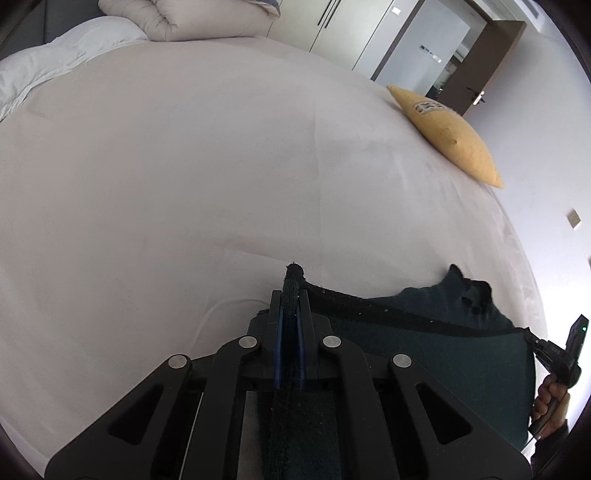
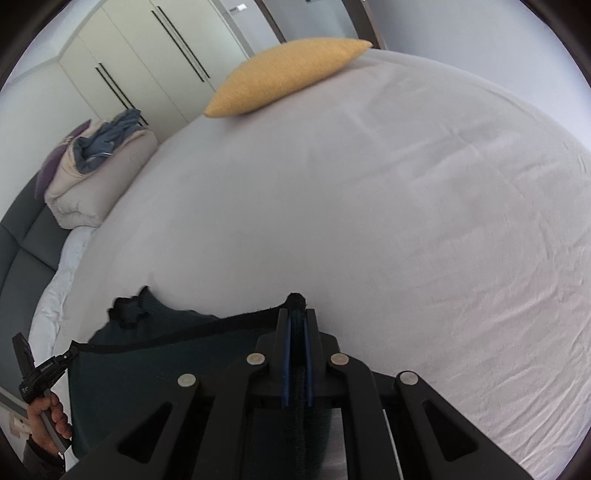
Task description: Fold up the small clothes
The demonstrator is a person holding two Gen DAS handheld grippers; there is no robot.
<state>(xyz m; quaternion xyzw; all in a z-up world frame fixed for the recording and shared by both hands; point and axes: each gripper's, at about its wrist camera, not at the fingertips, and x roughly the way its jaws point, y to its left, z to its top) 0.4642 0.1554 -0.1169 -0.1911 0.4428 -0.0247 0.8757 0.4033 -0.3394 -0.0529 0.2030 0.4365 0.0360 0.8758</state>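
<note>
left wrist view showed the bed [image 1: 184,166] filling most of the frame, its pale sheet bare across the middle, with a folded duvet [image 1: 192,18] at the far left and a yellow cushion [image 1: 447,136] at the far right edge. right wrist view showed the same sheet, the cushion far off and the duvet at the far left with some bluish cloth heaped on top.

the small dark green garment [image 1: 443,332] hung stretched between the two tools at the near edge of the bed, its dark-trimmed top hem taut and running across, one bunched part resting on the sheet behind it. the left gripper [image 1: 291,314] was clamped on one corner of that hem, its jaws pressed together on the fabric; the right gripper [image 2: 297,339] was pinching the other corner the same way.

judging by this, folding had barely begun: the piece was spread and held up, no crease was visible, and laying it flat and doubling it over were left to do.
</note>
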